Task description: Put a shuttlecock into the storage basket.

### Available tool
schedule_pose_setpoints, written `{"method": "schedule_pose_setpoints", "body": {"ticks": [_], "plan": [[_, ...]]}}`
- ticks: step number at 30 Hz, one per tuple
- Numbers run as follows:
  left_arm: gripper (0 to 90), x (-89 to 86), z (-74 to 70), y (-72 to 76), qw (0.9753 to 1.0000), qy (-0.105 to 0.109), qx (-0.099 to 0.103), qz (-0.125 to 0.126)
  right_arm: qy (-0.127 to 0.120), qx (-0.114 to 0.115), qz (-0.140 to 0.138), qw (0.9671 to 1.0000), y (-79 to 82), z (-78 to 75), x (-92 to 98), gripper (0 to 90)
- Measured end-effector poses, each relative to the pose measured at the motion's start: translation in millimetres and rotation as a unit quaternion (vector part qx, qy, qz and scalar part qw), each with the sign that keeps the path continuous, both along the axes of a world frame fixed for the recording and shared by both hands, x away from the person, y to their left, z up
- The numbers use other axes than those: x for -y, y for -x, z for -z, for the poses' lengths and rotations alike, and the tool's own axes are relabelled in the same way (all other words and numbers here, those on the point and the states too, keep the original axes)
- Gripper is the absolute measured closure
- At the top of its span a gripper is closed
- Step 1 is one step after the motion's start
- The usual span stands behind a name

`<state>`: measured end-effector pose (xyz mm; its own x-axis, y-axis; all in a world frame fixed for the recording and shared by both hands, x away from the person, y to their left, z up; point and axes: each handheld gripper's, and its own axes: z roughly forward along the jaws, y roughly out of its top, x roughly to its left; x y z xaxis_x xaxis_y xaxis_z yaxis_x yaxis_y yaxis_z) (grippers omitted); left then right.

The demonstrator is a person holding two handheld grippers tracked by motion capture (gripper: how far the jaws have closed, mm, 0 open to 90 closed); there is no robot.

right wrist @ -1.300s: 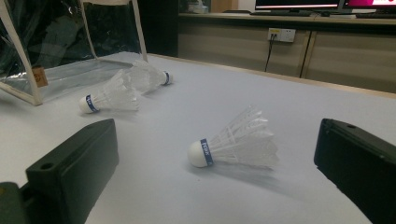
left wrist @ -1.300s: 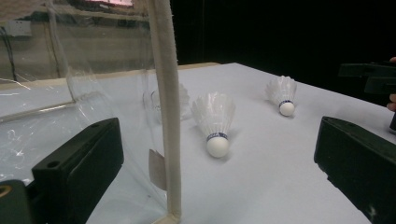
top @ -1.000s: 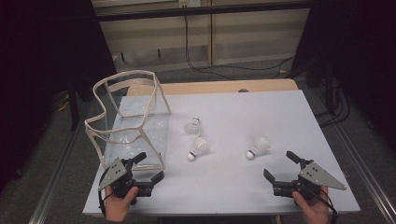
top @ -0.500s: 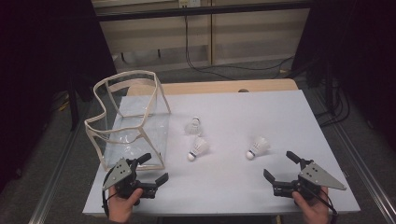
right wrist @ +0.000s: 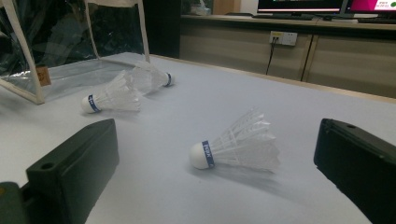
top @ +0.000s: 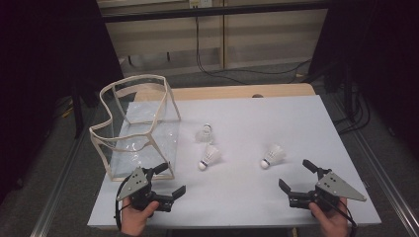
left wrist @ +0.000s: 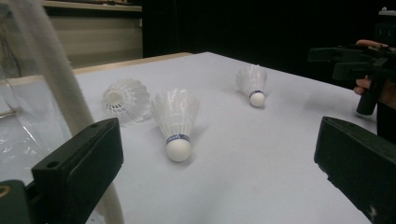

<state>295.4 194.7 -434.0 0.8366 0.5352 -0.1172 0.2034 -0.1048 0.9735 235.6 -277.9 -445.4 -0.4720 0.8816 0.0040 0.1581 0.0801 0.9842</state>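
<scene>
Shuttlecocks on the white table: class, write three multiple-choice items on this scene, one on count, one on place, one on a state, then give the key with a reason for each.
1. How many shuttlecocks lie on the table?
A two
B three
C five

2. Where does the clear bag stand?
A at the table's left side
B at the table's right edge
C between the two grippers

3. How are the right gripper and the left gripper?
A both open, holding nothing
B both shut
C each shut on a shuttlecock

Key: B, since the far shuttlecock, middle shuttlecock and right shuttlecock lie apart; A, it stands ahead of the left gripper; A, their jaws stand apart with nothing between.
</scene>
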Motion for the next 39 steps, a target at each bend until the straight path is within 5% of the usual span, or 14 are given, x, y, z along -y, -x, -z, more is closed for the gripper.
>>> {"method": "schedule_pose_setpoints", "body": {"ticks": [39], "plan": [[1.3,27.7,0.2,-4.5,0.9994,-0.025,-0.010,0.022,0.004,0.001,-0.005,1.0000,-0.2,0.0,-1.1,0.2]]}}
